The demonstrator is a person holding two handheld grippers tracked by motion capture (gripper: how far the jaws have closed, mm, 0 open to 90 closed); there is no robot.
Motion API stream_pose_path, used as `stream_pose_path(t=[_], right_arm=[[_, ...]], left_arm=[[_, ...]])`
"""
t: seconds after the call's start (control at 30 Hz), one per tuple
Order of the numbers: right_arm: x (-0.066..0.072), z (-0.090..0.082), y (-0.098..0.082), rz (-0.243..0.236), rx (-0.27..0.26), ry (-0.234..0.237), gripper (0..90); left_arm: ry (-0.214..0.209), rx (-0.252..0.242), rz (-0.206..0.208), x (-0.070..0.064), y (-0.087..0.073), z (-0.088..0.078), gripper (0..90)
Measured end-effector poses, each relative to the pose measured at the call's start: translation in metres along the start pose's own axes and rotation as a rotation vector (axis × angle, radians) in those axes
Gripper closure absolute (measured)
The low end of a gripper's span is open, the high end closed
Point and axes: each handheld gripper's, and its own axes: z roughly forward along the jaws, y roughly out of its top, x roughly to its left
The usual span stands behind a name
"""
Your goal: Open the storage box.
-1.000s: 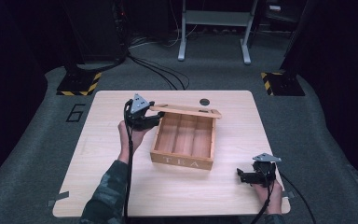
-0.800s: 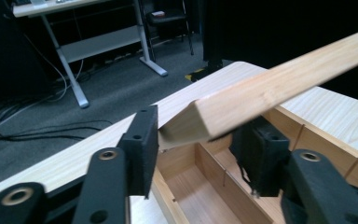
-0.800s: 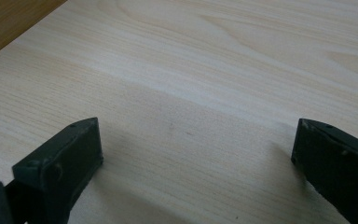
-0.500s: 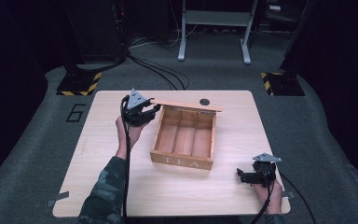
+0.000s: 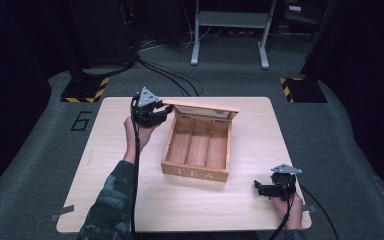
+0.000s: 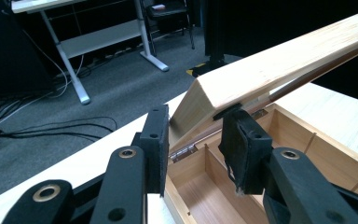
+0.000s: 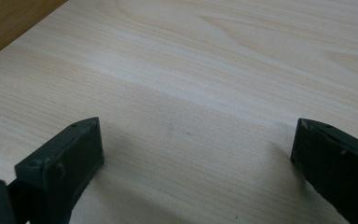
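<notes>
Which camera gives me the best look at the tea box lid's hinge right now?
The left gripper view: the metal hinge sits close up, just past the left claw, under the raised lid. The high view shows the whole box and lid, but the hinge is too small to make out. The right gripper view looks at the table.

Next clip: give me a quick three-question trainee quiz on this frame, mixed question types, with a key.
1. True or false: the lid of the wooden tea box is shut flat.
2. Which gripper is at the lid's corner?
A. left gripper
B. right gripper
C. both
3. Fill in: the word on the box's front wall reads ____.

Key
1. False. The lid is raised at its hinges, and the box's bare divided compartments show in the high view.
2. A. In the left gripper view its jaws stand on either side of the lid's corner; the right gripper rests open over the bare table, apart from the box.
3. TEA
</notes>
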Motion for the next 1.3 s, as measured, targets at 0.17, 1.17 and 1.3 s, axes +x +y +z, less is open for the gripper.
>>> stream_pose_path(t=[0.17,1.17,1.3], right_arm=[[0.0001,0.0002,-0.0001,0.001,-0.004,-0.002,1.7],[0.0001,-0.0001,-0.0001,0.006,-0.001,0.002,2.0],[0.0000,-0.0001,-0.0001,0.005,-0.001,0.002,2.0]], left_arm=[[0.003,-0.006,-0.006,0.0003,0.0020,0.0019,62.9],[0.002,0.008,-0.002,0.0029,0.0059,0.0030,62.9],[0.002,0.007,-0.003,0.0029,0.0059,0.0031,62.9]])
